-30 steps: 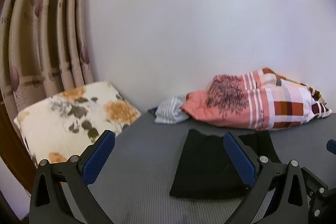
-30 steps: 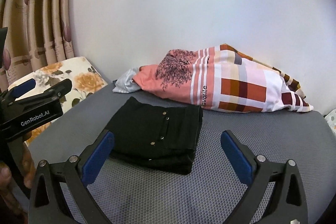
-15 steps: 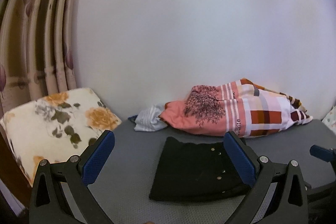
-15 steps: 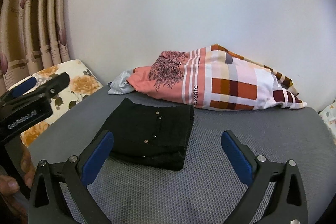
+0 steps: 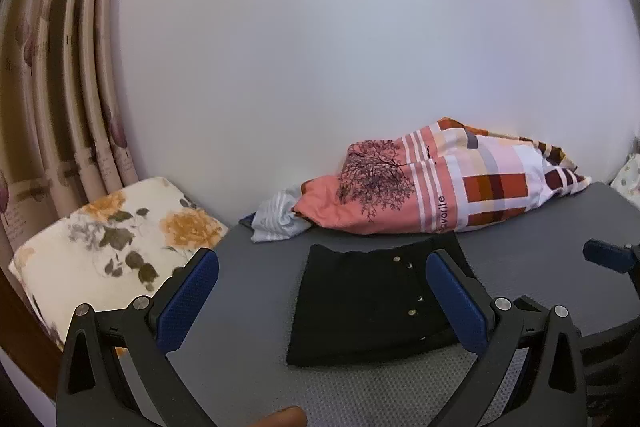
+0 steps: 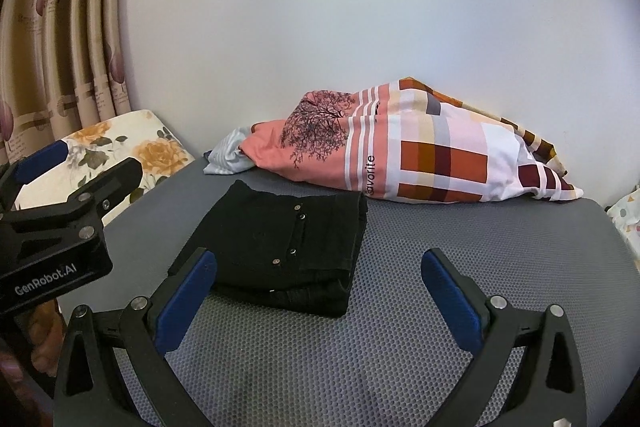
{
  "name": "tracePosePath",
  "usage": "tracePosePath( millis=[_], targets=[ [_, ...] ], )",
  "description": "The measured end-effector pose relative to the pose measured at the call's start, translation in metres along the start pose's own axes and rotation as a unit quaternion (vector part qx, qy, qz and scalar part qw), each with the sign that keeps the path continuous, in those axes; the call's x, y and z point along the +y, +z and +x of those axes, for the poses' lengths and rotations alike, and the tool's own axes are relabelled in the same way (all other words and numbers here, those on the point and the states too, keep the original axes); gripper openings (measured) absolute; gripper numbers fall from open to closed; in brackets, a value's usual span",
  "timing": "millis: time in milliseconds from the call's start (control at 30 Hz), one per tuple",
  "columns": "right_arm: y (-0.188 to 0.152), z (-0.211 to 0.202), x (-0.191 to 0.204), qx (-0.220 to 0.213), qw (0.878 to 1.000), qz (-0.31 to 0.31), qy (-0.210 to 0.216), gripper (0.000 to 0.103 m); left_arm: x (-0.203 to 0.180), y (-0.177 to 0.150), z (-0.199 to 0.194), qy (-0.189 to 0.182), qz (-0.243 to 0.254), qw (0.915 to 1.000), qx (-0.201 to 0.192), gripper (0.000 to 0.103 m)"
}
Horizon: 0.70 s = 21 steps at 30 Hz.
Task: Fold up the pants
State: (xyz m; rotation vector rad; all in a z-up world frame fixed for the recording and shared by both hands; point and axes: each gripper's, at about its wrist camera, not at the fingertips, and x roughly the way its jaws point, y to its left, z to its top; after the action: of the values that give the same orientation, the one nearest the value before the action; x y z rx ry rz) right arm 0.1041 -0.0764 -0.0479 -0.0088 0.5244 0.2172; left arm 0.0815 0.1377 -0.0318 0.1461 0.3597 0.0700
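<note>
Black pants (image 5: 368, 301) (image 6: 280, 247) lie folded into a compact square on the grey mesh surface (image 6: 460, 247), with small metal buttons showing on top. My left gripper (image 5: 320, 295) is open and held above and short of the pants, with nothing between its blue pads (image 5: 188, 297). My right gripper (image 6: 316, 295) is open too, in front of the pants and slightly to their right, holding nothing. In the right wrist view the left gripper (image 6: 60, 195) shows from the side at the far left. A blue fingertip of the right gripper (image 5: 606, 255) shows at the right edge of the left wrist view.
A pink and orange checked cloth bundle (image 6: 400, 155) (image 5: 440, 187) lies behind the pants against the white wall, with a pale striped cloth (image 5: 278, 219) at its left end. A floral cushion (image 5: 112, 247) and curtains (image 5: 60, 87) stand on the left.
Both grippers have drawn back from the folded pants while staying open. The left wrist view has swung right, so the pants now sit more centred between its fingers.
</note>
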Motion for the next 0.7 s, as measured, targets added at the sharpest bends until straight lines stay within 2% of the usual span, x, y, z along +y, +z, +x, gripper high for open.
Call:
tracePosePath(
  millis=[267,700],
  targets=[
    [0.0,-0.003,0.003,-0.002,1.0,-0.006,0.003,0.102,0.014,0.0,0.009,-0.016,-0.039,0.9986,0.033,0.103],
    [0.0,-0.002,0.007,0.002,1.0,-0.01,0.005,0.102,0.021,-0.006,0.021,-0.025,-0.057,0.9962,0.06,0.103]
  ],
)
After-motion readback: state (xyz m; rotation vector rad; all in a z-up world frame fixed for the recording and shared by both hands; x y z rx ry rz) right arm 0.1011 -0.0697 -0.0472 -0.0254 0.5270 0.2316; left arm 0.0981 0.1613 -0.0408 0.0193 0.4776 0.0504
